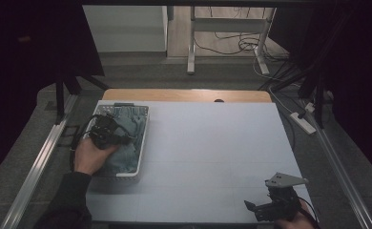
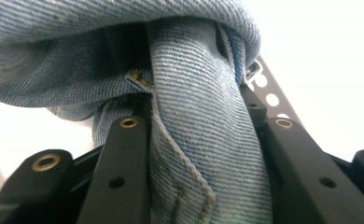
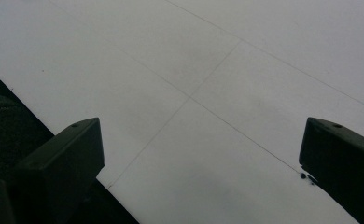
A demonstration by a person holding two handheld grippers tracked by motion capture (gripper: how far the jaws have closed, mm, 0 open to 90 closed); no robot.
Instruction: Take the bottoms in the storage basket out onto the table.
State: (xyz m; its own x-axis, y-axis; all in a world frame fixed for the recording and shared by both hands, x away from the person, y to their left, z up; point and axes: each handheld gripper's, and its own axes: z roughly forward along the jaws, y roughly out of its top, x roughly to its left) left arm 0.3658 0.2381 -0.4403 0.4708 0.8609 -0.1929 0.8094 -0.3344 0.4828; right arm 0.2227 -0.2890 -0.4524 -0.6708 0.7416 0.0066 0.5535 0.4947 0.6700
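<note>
High view: white perforated basket (image 1: 143, 143) at table's (image 1: 212, 157) left, holding denim garment (image 1: 131, 125); left gripper (image 1: 108, 131) inside it.
Left gripper view: jaws clamped on denim fold.
Right gripper view: right gripper (image 3: 201, 154) wide apart over bare table, near right.

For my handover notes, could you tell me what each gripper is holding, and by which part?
The left gripper is shut on a bunched fold of the denim garment in the basket; the right gripper holds nothing.
</note>
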